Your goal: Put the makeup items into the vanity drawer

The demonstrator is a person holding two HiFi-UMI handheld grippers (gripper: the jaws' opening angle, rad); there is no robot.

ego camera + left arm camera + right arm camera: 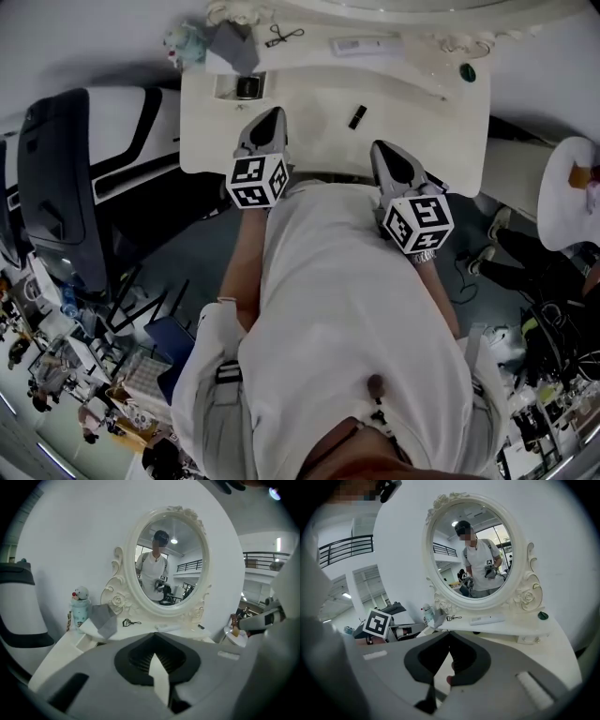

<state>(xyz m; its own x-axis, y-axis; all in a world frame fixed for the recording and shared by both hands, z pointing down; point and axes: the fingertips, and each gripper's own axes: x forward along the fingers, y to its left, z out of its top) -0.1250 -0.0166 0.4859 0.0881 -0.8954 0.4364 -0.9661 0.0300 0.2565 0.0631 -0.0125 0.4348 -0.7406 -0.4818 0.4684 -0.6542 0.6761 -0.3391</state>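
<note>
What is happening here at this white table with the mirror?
A person stands at the white vanity table with a gripper in each hand. The left gripper hangs above the tabletop, jaws shut and empty. A small black tube and a flat white case lie on top, not yet put away.

small black tube (357, 116) lies flat mid surface; black eyelash curler (283, 37) and long white case (361, 44) on far shelf; drawer (246, 87) far left, open.

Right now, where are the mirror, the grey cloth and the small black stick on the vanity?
mirror (168, 562): left gripper view, middle of the glass.
grey cloth (104, 619): left gripper view, middle of its front fold.
small black stick (357, 117): head view, middle of its body.
</note>
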